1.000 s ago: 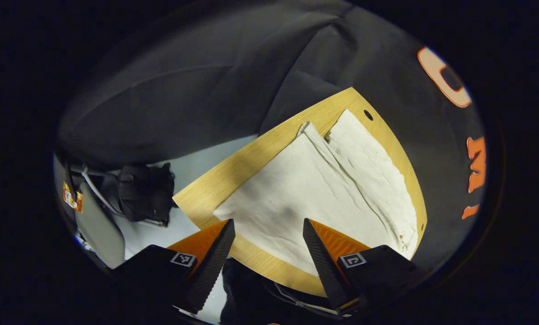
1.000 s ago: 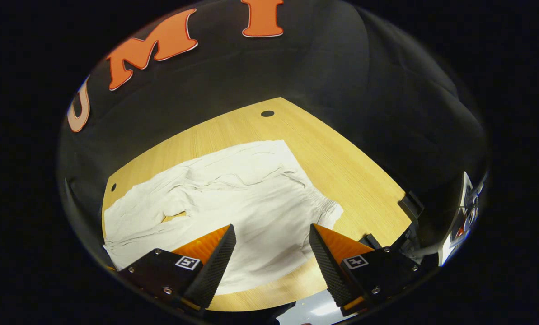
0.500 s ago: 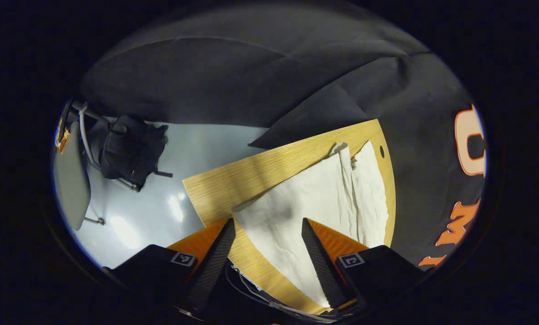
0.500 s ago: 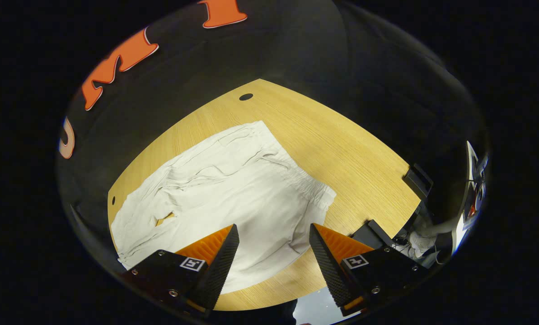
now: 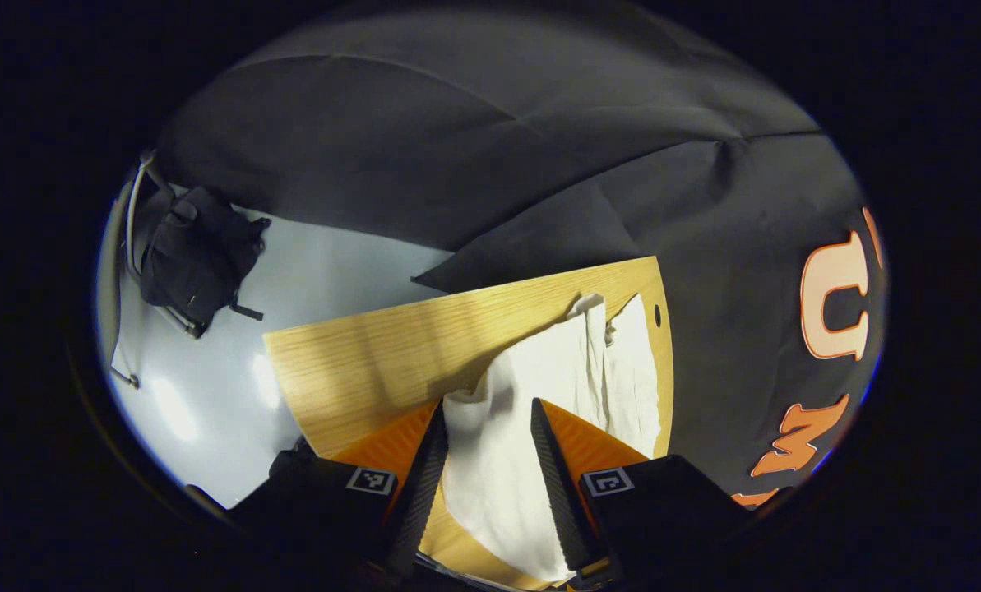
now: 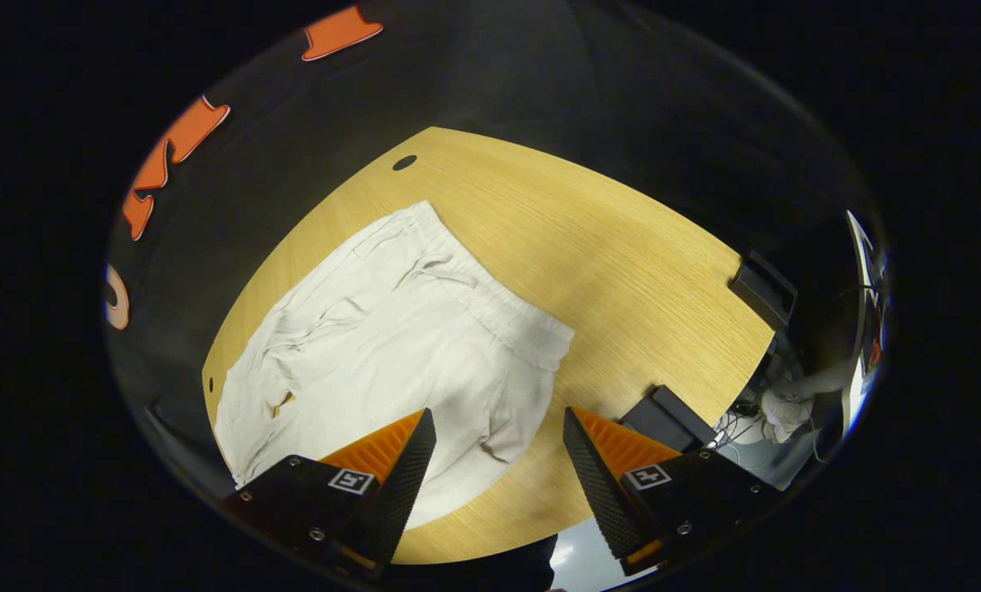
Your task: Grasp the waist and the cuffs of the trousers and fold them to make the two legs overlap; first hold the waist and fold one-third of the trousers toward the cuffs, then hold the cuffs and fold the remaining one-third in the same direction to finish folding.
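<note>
White trousers (image 6: 391, 345) on table (image 6: 622, 255); left gripper (image 5: 482, 448) straddling cuff edge.

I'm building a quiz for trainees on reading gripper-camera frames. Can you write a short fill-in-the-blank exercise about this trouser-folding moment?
1. The trousers lie spread on a ____ table.
2. In the left gripper view, the left gripper has a raised fold of the ____ between its fingers.
3. In the right gripper view, the right gripper hangs ____ above the table, holding nothing.
4. A dark bag sits on the ____ beside the table.

Missing words: wooden; trousers; open; floor
</note>
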